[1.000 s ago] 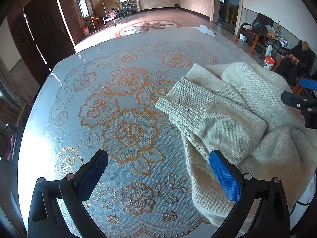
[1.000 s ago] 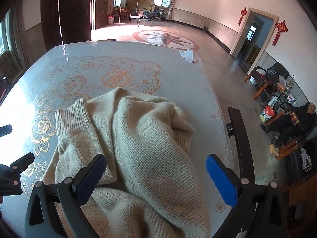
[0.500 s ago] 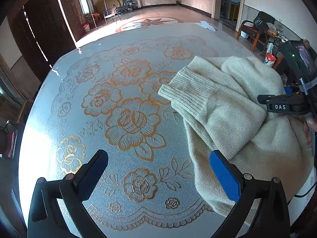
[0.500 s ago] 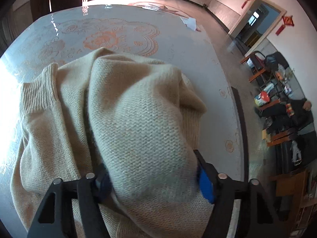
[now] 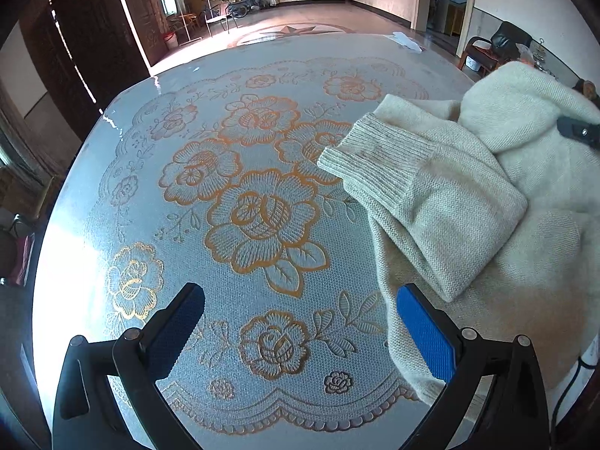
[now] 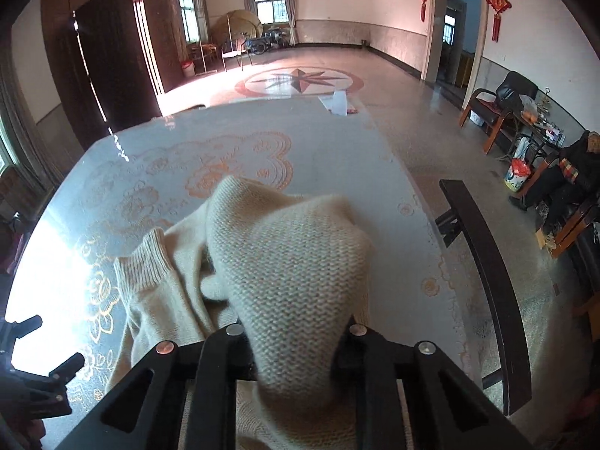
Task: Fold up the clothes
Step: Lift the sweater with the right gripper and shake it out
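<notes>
On the right half of the worktop (image 5: 93, 195), under its clear cover printed with orange roses, lies the cream knitted sweater (image 5: 468, 202), bunched, with 1 ribbed cuff (image 5: 371, 150) folded across the top toward the flowers. It looks soft, thick and fairly light; I judge it will sag and stretch rather than hold a crease, and the loose knit should give good purchase, so ribbed edges or seams are the safest places to pinch. The right gripper (image 6: 296, 341) is closing its fingers on a raised hump of the knit, which fills the gap between them. The left gripper (image 5: 300, 322) hovers over bare cover beside the sweater's near edge, fingers spread wide and empty.
</notes>
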Demonstrator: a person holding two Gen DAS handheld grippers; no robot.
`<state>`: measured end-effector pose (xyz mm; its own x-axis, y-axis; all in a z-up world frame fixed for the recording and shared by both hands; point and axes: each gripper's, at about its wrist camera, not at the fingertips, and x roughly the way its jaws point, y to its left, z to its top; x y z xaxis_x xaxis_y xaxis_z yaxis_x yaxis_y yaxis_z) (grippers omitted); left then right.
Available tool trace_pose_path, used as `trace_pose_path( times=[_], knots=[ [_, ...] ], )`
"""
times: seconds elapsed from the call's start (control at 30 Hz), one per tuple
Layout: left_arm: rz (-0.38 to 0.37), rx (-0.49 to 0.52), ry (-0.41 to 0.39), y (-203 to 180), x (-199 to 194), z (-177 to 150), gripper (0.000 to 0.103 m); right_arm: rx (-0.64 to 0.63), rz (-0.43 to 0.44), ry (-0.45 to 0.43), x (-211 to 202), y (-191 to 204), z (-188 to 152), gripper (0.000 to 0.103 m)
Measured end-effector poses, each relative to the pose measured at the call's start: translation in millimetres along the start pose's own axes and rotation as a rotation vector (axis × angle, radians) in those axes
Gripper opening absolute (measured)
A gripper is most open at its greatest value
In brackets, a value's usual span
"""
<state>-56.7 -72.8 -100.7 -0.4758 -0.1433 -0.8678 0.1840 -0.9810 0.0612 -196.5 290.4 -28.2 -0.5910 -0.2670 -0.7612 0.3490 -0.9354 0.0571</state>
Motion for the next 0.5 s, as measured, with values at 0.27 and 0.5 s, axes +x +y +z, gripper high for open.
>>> trace_pose_path(
  times=[0.27,0.5],
  knots=[
    [-0.004,-0.04,-0.037,19.4,-13.3,-3.2,0.103,-0.088,0.076,-0.248,-110.9,49.4,64.6,0.018],
    [0.012,-0.141,-0.092,64.0,-35.7,-8.5,0.103,-0.229,0.205,-0.431,-200.4,127.5,103.9,0.018]
  ],
)
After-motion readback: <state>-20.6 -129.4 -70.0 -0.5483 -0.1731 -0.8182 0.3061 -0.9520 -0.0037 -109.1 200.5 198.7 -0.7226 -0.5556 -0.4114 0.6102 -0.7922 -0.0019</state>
